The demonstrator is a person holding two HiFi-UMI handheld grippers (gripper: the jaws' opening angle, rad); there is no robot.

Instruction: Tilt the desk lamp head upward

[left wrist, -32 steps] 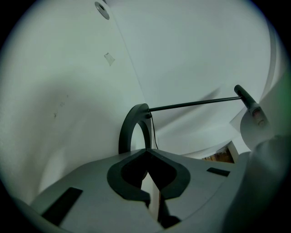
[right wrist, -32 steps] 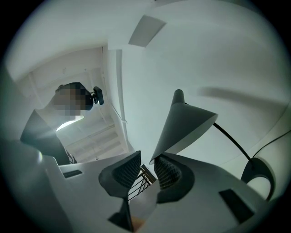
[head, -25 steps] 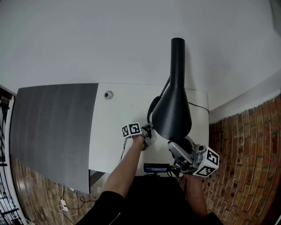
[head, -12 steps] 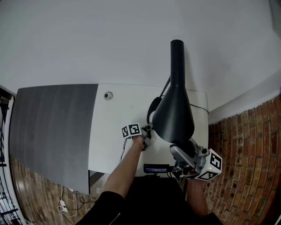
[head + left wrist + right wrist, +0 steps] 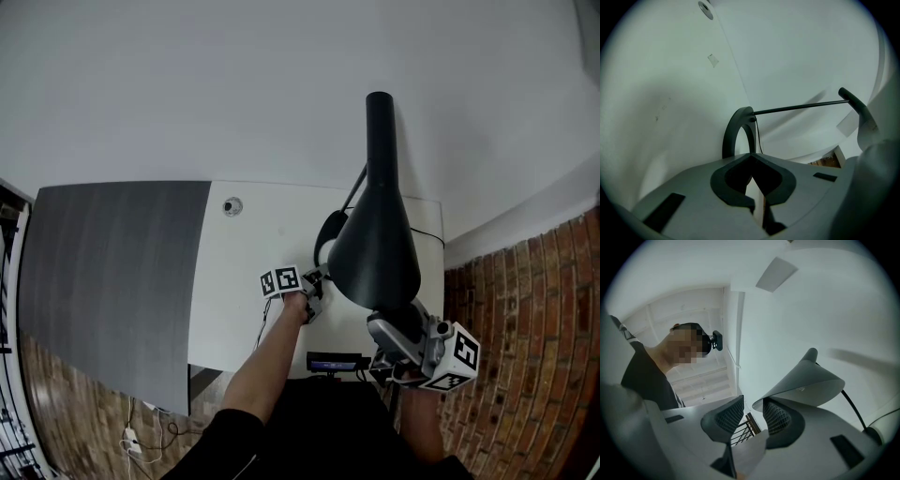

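One lamp head, mouth toward person, neck away

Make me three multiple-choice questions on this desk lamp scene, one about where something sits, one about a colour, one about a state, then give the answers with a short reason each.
1. Where does the lamp's dark ring-shaped base stand?
A. on the dark grey panel
B. on the white desk top
C. on the brick surface

2. What colour is the cone-shaped lamp shade?
A. white
B. red
C. black

3. How do the jaws of the left gripper stand?
A. together, with nothing between them
B. wide apart
C. clamped on the lamp's thin rod

Answers:
1 B: the head view shows the ring on the white top, to the right of the grey panel.
2 C: the shade looks black against the pale wall.
3 A: the left gripper view shows the pads meeting, with the ring and the rod beyond them.
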